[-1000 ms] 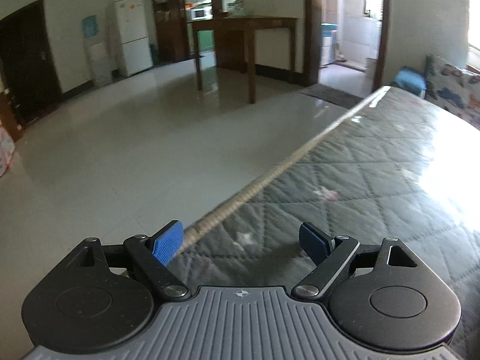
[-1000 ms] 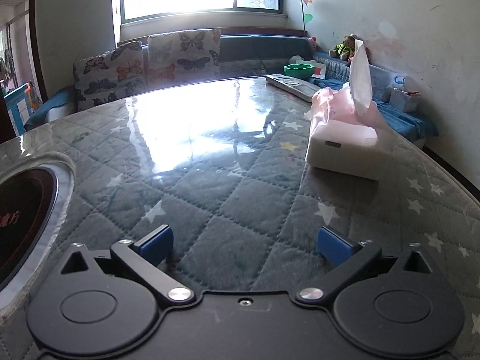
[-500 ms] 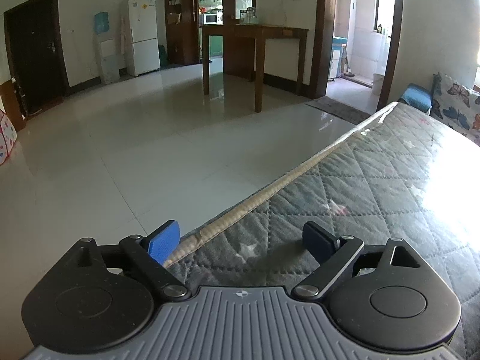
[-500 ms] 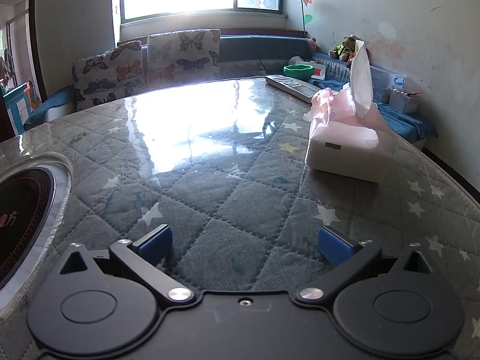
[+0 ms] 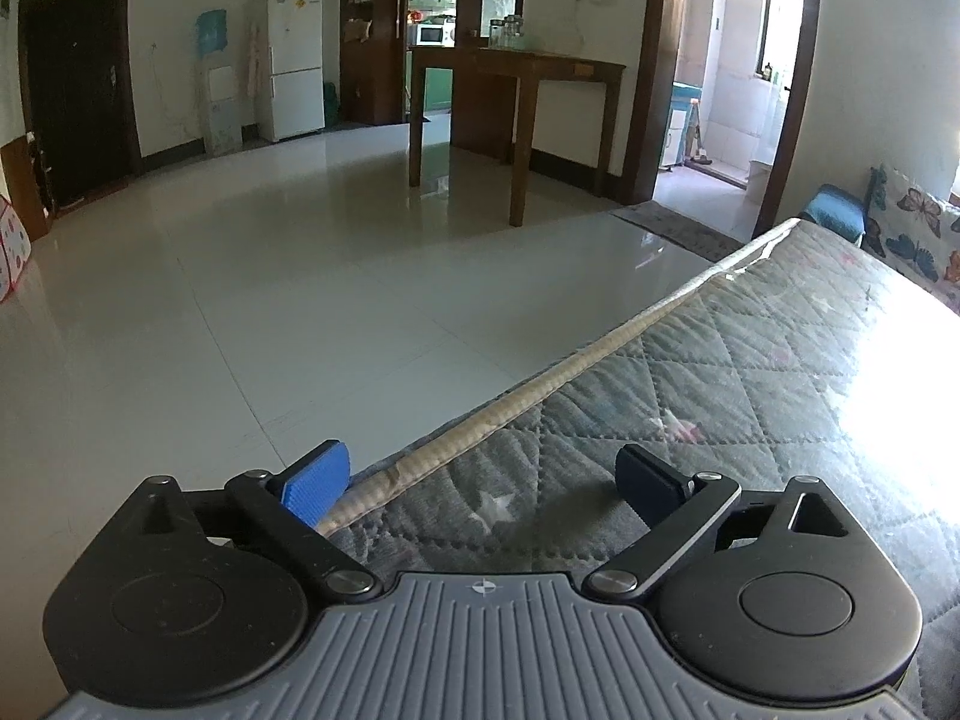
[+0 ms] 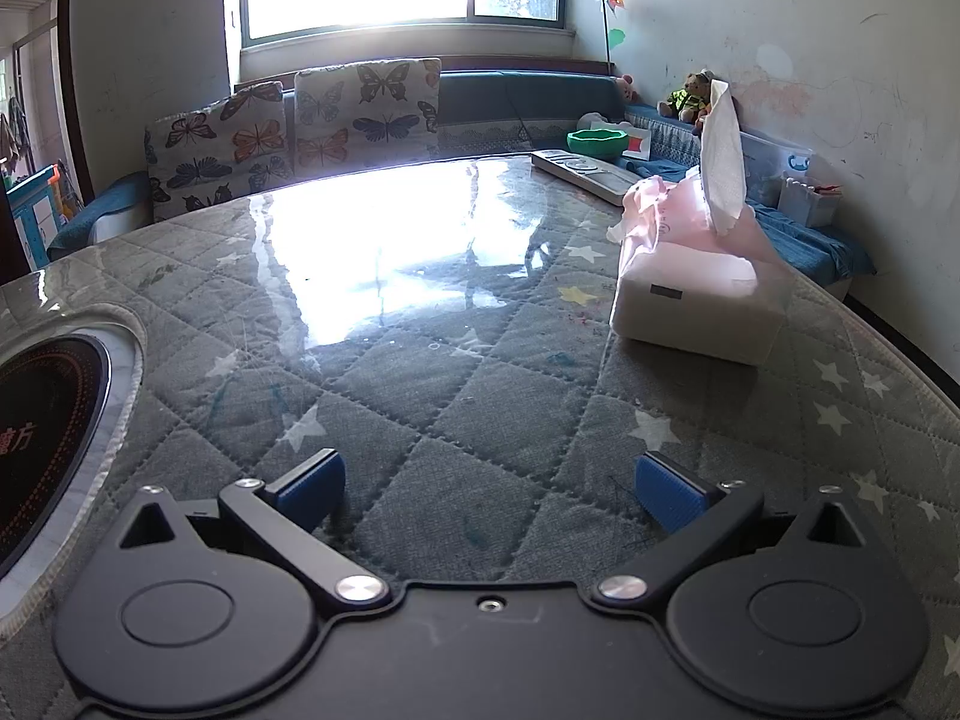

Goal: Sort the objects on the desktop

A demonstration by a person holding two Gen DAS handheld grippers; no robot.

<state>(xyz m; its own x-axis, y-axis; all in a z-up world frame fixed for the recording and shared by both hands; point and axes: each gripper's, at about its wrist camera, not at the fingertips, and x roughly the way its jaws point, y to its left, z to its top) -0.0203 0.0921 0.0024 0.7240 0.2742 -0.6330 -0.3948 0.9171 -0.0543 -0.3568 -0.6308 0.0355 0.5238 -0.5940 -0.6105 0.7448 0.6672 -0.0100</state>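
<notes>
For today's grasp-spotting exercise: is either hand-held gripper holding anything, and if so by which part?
Nothing is held. The left hand-held gripper and the right hand-held gripper are both open, with only the quilted table cover between their fingers.

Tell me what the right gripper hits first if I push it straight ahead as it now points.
Probably nothing soon: ahead of the open right gripper lies bare quilted table cover. The tissue box sits off to the right of that line, though depth is hard to judge.
</notes>
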